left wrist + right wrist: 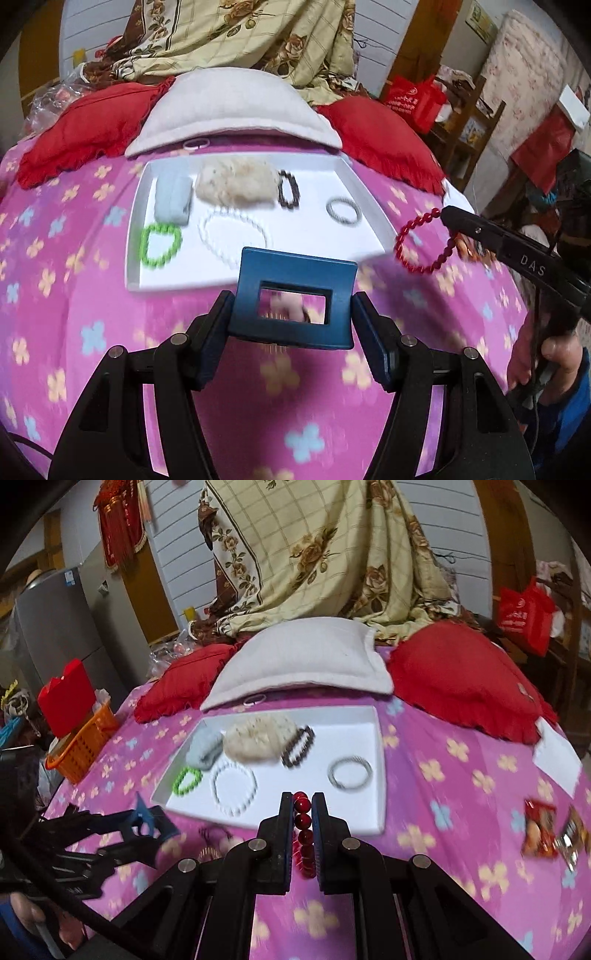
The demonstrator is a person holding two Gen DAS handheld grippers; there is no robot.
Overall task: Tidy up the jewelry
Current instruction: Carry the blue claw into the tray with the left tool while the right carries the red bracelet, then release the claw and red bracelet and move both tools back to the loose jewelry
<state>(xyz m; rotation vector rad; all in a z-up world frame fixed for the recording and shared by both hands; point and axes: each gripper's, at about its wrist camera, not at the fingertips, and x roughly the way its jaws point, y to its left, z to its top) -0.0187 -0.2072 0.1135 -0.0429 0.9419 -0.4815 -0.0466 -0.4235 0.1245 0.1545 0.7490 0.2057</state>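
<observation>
Left wrist view. We see the left gripper (293, 314) clamped on a blue rectangular hair clip (293, 304), held above the pink flowered bedspread (74, 332) just short of the near edge of the white tray (369, 206). On the tray lie a green bead bracelet (160, 240) at the near-left corner, a white bead bracelet (232, 236) beside it, a pale blue scrunchie (173, 201), a cream fluffy scrunchie (236, 184), a black-and-white bracelet (288, 189) and a grey ring bracelet (343, 211); the tray's right half is mostly bare. At right, the right gripper (445, 214) carries a red bead bracelet (421, 242), hanging just off the tray's right edge.

Right wrist view. We see the right gripper (303, 805) closed narrowly on the red bead bracelet (304, 834), its tips over the tray's near rim (376, 827), between the white bracelet (234, 788) and the grey ring (350, 772). The left gripper (147, 821) with the clip (147, 818) sits off the tray's near-left corner. A white pillow (306, 661) and red cushions (454, 675) border the far side.
</observation>
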